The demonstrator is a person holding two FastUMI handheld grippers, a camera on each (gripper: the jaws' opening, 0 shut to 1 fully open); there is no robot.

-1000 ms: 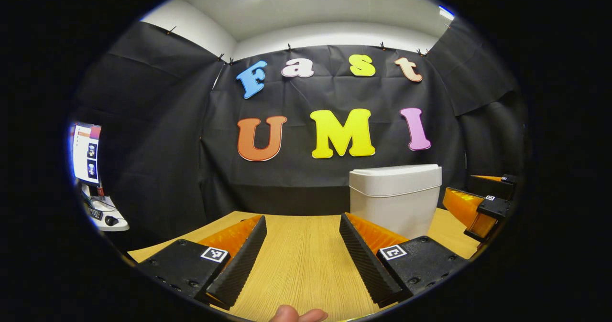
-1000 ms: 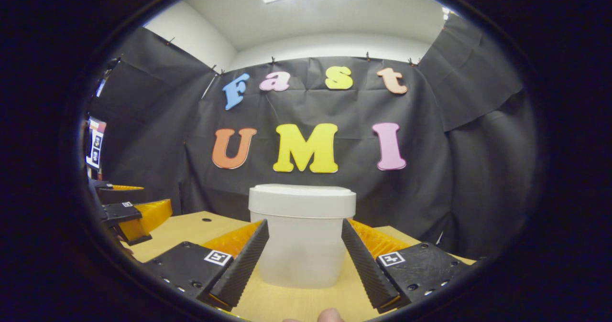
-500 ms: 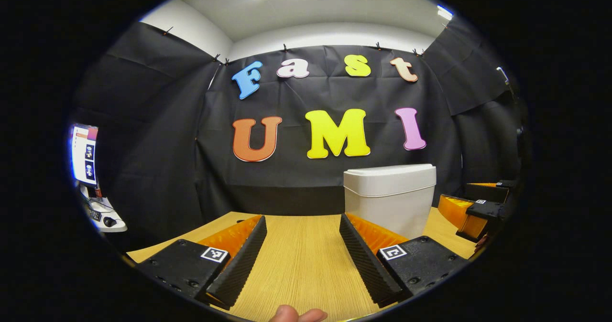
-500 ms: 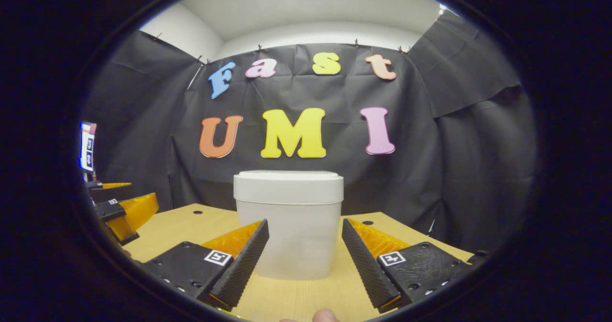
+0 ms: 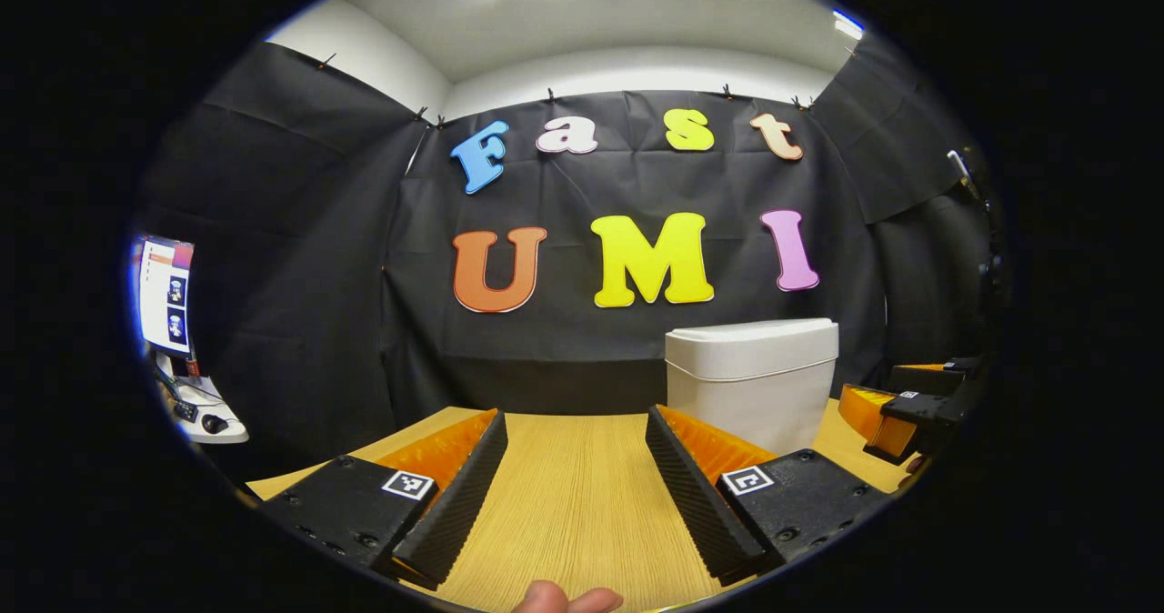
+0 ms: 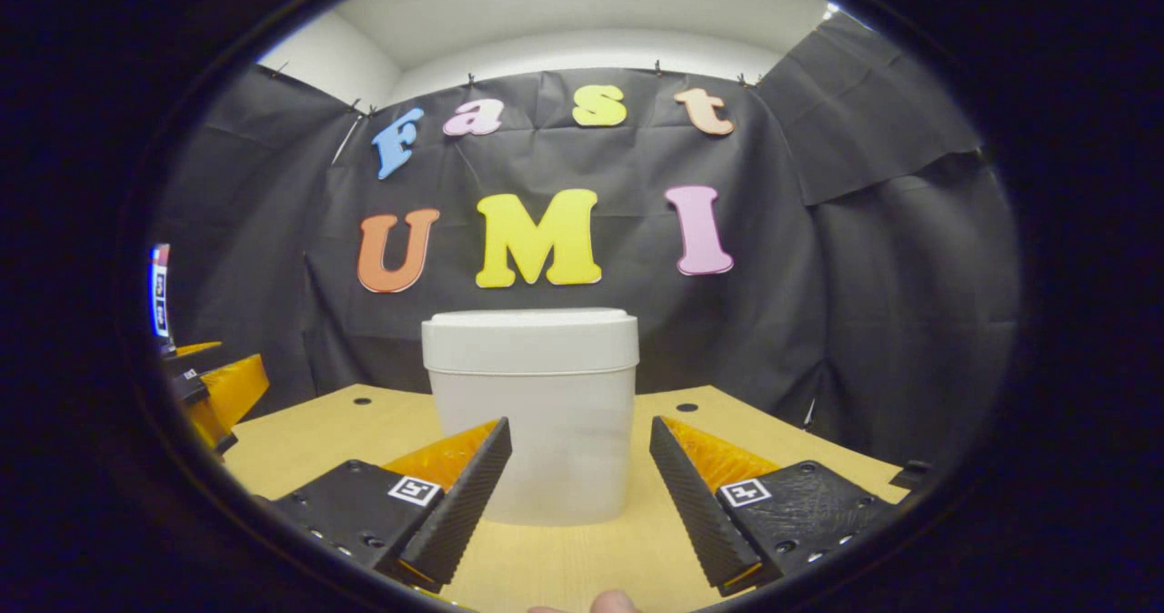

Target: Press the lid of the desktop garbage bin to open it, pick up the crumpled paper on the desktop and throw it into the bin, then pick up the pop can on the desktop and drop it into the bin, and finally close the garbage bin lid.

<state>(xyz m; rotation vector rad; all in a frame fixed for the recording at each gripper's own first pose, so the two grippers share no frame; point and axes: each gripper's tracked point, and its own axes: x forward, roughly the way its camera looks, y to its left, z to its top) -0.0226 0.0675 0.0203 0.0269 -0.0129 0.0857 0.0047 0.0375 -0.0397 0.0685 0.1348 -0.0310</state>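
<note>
- Step in hand, as I judge it: opening the bin (image 6: 530, 413). Its lid (image 6: 530, 340) sits flat and closed, so nothing has gone in yet.
- To do it well, I would raise the right gripper (image 6: 580, 486) above the rim, then press straight down on the lid's top, not against the side wall, so the bin does not slide on the tabletop (image 6: 346, 431).
- Right jaws: spread wide, holding nothing. The bin stands just ahead, centred between them, not touching.
- Left gripper (image 5: 576, 481): jaws wide apart, empty, over bare tabletop; the bin stands ahead to its right, toward the tabletop's far edge.
</note>
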